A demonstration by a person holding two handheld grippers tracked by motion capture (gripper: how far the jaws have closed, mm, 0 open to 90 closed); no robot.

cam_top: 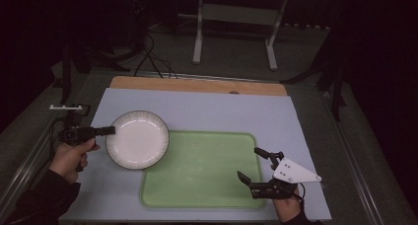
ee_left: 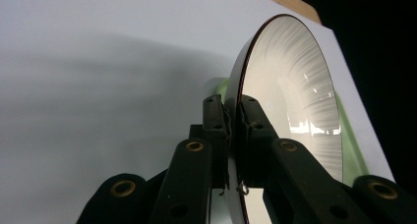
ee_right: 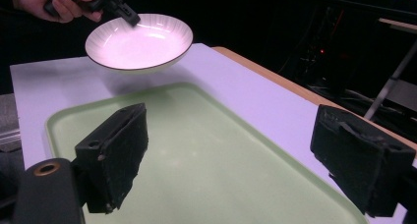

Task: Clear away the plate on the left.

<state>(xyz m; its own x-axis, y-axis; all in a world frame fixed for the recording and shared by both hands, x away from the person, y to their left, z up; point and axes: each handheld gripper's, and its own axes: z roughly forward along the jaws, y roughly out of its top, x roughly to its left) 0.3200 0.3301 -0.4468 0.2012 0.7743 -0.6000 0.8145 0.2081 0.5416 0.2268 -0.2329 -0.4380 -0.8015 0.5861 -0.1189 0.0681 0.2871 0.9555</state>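
The left tongs pinch the rim of the round white plate with a dark edge, holding it in the air above the flat green plastic tray. The right tongs wait spread wide and empty.

A pale lavender-white table mat covers most of the table at the centre of the frame, and a strip of bare wooden tabletop shows along its far edge. Beyond, in the upper middle, a white metal stand rises from the grey floor. Black cables trail at the upper left.
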